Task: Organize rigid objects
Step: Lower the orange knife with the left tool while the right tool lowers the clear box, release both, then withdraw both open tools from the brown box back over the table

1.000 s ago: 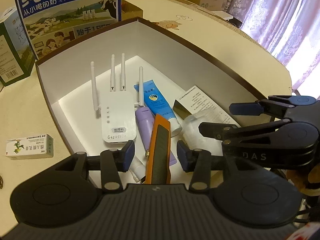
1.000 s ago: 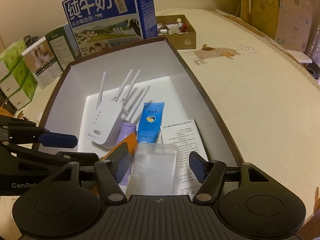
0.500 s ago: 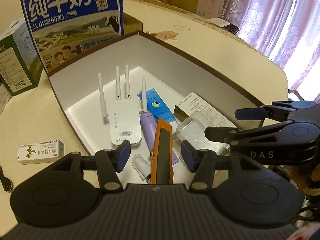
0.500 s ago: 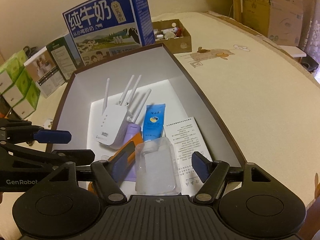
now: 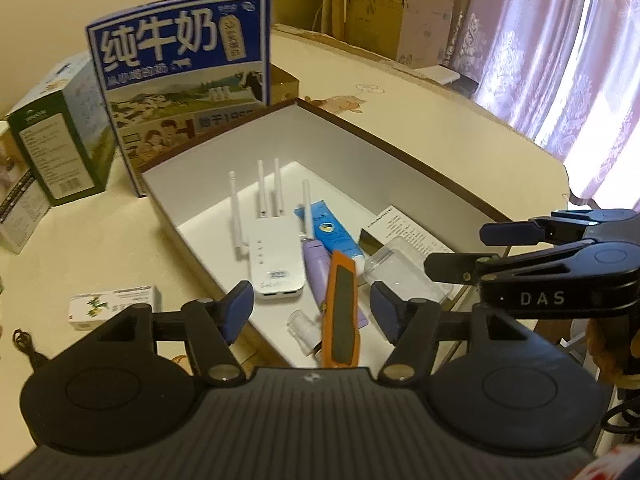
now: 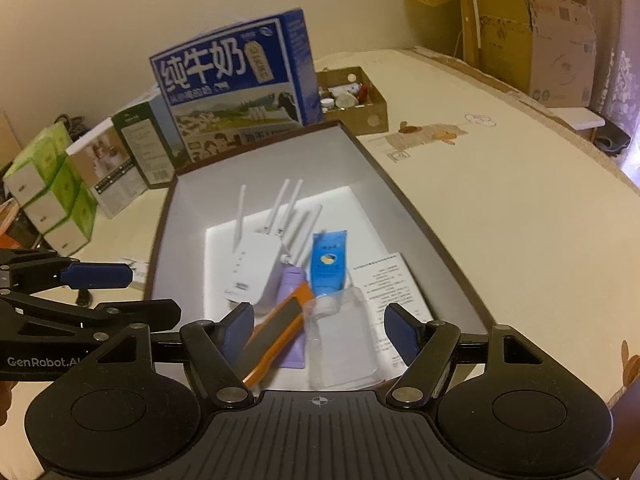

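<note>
Both the left gripper (image 5: 312, 312) and the right gripper (image 6: 320, 328) hang over the near end of the big white box (image 5: 400, 168), jaws just spread apart and holding nothing, while the orange tool (image 5: 340, 312) and the clear case (image 6: 344, 340) lie inside the box below them.

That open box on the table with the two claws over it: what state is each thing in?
Box: open, no lid on it.
Router: lying flat, antennas extended.
Blue tube: lying flat, capped.
Orange tool: lying in the box, free.
Clear case: lying in the box, free.
Left gripper: open, jaws just widened, holding nothing.
Right gripper: open, holding nothing.
</note>
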Demonstrator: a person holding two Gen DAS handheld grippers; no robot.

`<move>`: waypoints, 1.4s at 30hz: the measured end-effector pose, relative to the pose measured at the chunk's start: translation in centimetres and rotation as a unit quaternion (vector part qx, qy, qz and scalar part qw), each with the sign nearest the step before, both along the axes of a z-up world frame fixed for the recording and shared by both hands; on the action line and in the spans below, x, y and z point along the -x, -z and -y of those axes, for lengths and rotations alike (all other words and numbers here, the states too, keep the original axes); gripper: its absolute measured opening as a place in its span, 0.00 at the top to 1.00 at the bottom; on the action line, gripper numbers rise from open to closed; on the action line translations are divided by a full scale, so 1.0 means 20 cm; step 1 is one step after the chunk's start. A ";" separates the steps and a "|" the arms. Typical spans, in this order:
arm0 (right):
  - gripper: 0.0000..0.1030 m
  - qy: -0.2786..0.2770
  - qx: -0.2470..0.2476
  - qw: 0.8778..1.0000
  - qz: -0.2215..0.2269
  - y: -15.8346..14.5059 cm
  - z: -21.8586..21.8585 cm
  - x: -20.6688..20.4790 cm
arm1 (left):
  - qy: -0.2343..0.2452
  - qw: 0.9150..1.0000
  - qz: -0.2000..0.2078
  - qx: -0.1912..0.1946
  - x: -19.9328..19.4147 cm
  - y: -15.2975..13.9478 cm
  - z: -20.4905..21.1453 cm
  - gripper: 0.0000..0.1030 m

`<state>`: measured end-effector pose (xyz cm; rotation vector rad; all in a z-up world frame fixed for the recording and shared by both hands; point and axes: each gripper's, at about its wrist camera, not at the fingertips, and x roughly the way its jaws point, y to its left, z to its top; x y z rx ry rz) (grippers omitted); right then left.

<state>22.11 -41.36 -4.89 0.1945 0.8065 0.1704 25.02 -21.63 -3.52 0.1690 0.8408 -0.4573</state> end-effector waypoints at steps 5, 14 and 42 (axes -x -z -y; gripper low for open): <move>0.33 -0.009 -0.003 1.000 0.008 -0.04 -0.08 0.05 | -0.011 1.000 0.012 -0.001 0.07 -0.03 -0.10 0.37; 0.32 -0.050 0.003 0.998 0.027 -0.10 -0.29 0.14 | -0.041 0.999 0.025 0.005 0.21 -0.07 -0.32 0.31; 0.32 -0.169 -0.029 0.985 0.009 -0.01 -0.95 0.41 | -0.179 0.984 0.024 0.000 0.63 -0.05 -1.07 0.27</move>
